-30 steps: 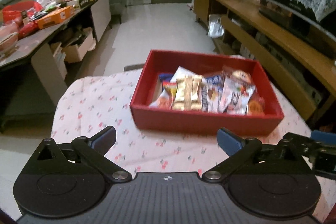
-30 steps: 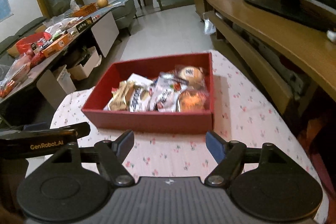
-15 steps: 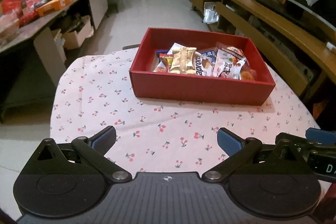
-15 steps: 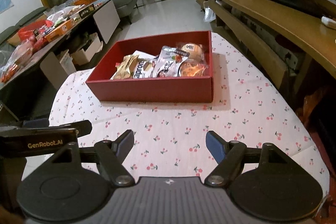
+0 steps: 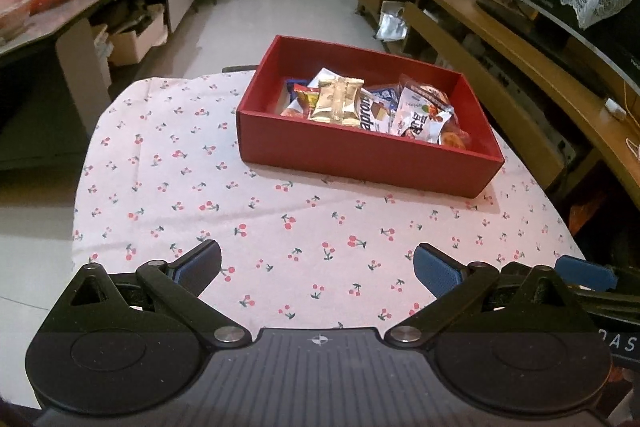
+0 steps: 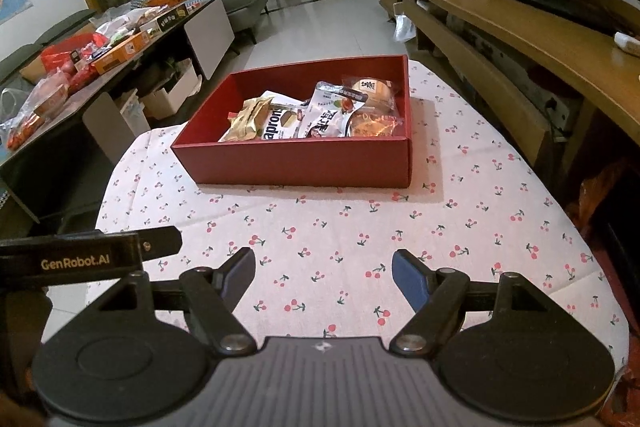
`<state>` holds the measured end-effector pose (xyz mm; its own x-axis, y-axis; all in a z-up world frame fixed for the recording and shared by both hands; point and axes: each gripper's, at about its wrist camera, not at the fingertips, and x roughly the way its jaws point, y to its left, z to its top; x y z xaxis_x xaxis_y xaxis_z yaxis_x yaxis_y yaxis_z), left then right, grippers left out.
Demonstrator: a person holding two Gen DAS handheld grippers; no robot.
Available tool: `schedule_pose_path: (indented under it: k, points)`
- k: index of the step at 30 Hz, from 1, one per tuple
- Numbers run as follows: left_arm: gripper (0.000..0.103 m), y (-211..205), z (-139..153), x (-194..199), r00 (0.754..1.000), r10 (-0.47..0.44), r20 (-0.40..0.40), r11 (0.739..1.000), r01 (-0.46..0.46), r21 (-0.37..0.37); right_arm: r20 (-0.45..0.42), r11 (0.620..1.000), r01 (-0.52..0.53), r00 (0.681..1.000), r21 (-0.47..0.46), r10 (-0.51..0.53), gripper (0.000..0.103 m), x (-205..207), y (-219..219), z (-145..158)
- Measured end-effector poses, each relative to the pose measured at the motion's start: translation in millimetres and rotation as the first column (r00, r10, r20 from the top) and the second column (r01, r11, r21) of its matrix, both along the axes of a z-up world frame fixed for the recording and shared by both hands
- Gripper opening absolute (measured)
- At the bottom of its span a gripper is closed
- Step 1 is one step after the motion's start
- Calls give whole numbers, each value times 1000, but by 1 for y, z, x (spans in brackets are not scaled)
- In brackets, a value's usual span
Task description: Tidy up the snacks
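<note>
1. Nearest, the left gripper and right gripper hung over the cherry-print cloth, both with jaws wide apart and nothing between them
2. Beyond them, well apart from both, one red box stood on the far half of the cloth with the snacks heaped inside
3. The next reach would probably go best from above onto a single top packet, gripping a crimped edge rather than the box wall
4. About seven packets could be counted; overlap hid any beneath: one gold packet, one round bun
</note>
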<state>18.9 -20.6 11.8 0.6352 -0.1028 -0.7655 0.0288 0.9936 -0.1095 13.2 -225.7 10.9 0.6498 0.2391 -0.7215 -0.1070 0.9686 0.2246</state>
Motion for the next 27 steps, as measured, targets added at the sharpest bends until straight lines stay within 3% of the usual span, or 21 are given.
schedule_pose_path:
  k: [16,27]
  points:
    - [103,-3,-3,-6,1000,-22,-6,1000,22,1,-14,1000,-9,1000,-8,9,94,-1,1,-3]
    - [103,-8,-2,-12,1000,-14,12,998,13,54,-17,1000,-14,1000,-9,14,94,-2,2,-5]
